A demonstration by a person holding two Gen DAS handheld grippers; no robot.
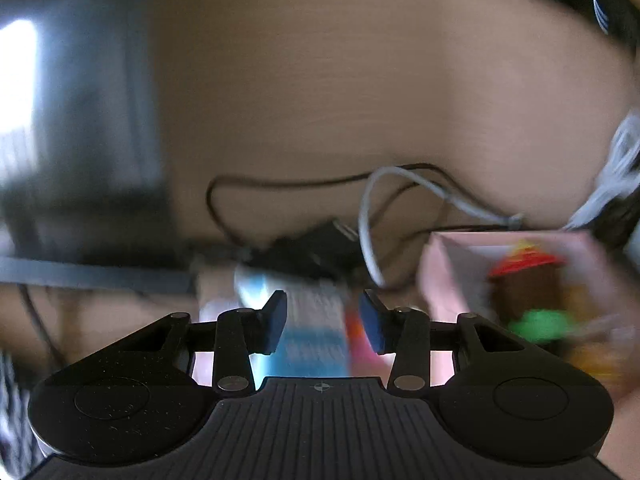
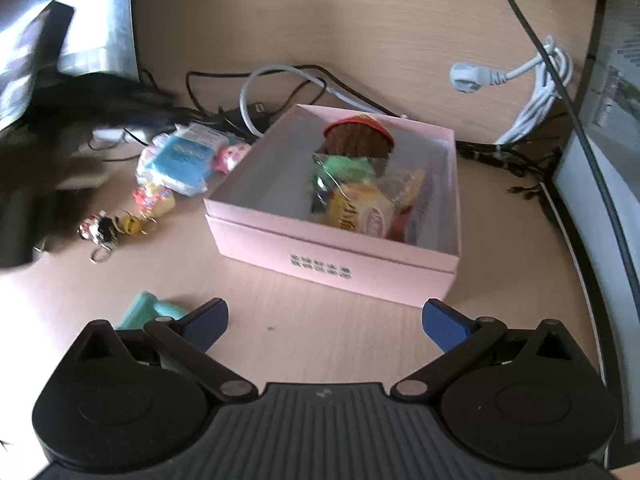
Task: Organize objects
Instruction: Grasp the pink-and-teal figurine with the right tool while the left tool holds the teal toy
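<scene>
A pink box (image 2: 280,236) sits open on the wooden desk with several toys and snack packets inside; it also shows in the left wrist view (image 1: 440,272). A blue tissue packet (image 2: 182,158) lies left of the box. My left gripper (image 1: 322,314) hovers over that blue packet (image 1: 312,340), jaws part open, the packet between them, blurred by motion. My right gripper (image 2: 324,322) is open and empty, in front of the box. Small keychains (image 2: 116,226) and a yellow and pink trinket (image 2: 154,200) lie left of the box.
A teal object (image 2: 148,312) lies by my right gripper's left finger. Black and grey cables (image 2: 280,84) tangle behind the box. A white coiled power cord (image 2: 532,92) lies at the right. A monitor edge (image 2: 592,160) stands at the far right.
</scene>
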